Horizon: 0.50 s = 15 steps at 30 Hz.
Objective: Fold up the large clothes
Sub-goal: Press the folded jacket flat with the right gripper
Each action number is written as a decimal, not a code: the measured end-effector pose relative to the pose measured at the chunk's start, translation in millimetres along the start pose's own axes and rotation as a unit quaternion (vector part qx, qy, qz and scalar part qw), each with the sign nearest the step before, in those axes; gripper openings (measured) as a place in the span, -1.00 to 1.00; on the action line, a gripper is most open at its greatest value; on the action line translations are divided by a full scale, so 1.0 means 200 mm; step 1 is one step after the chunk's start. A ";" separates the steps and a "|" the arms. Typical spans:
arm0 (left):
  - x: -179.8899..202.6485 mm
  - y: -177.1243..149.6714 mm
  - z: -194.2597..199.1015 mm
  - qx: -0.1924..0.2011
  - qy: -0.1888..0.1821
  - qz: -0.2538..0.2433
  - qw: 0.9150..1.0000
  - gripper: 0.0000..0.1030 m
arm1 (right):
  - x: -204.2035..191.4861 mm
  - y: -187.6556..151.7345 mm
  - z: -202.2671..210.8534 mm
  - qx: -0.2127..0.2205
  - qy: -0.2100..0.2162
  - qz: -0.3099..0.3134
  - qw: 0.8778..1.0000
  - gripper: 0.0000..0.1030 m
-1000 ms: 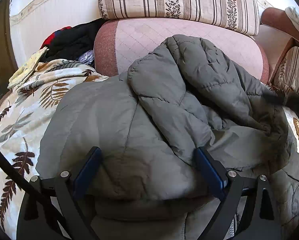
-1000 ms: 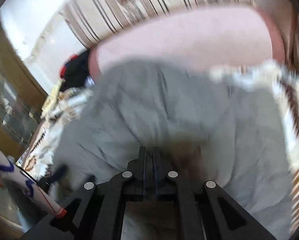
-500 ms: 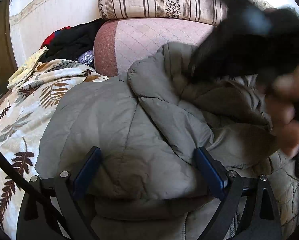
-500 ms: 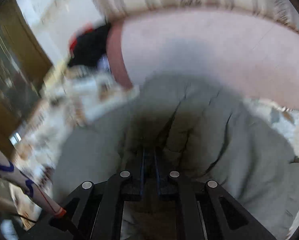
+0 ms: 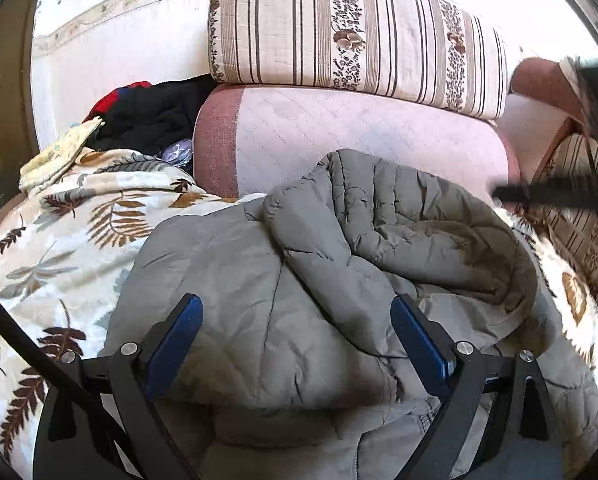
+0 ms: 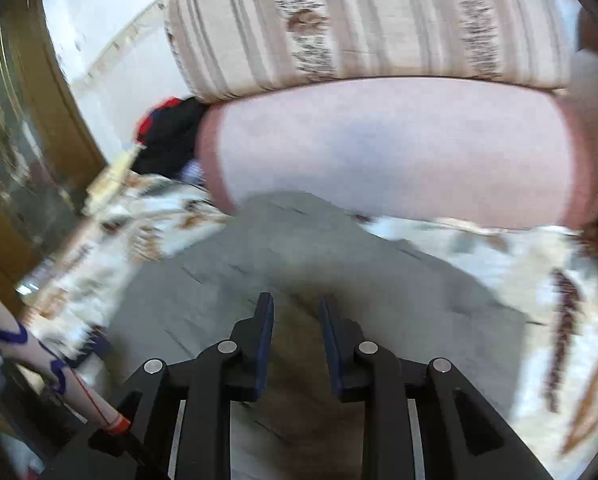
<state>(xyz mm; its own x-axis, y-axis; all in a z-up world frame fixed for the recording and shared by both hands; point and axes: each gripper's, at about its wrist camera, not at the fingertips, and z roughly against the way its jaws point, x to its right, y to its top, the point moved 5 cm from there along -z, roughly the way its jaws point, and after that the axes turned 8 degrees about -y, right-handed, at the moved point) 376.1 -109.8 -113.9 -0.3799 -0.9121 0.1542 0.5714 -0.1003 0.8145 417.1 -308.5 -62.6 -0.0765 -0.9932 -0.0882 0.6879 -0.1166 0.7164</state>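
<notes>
Leaf-print blanket point(image 5: 71, 216): left, spread over sofa. Left gripper point(image 5: 295, 320): jaws wide, released, over grey puffer jacket point(image 5: 339, 264), which lies folded mid-blanket. Right gripper point(image 6: 295, 320): jaws opening, nothing pinched, jacket beneath.

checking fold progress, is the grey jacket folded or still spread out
Partly folded: the grey jacket has one quilted part doubled over its body, rumpled.

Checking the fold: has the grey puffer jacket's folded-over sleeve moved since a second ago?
Yes. The grey puffer jacket's sleeve now lies lower against the pink cushion and flatter.
</notes>
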 end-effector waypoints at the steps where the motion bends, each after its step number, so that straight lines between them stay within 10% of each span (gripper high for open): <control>1: 0.00 -0.01 -0.02 -0.009 -0.002 0.003 1.000 0.83 | 0.03 -0.05 0.00 -0.006 -0.020 0.012 1.000 -0.50; 15: -0.03 -0.15 -0.19 -0.073 0.037 -0.002 0.997 0.83 | 0.11 -0.51 -0.24 -0.045 -0.060 0.011 0.997 -0.63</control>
<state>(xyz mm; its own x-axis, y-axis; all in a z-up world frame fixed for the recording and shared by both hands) 389.2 -116.4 -160.3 -0.3302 -0.9381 0.1047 0.6718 -0.1557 0.7242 380.3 -318.8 -171.5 -0.1430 -0.9896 0.0150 0.7519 -0.0987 0.6518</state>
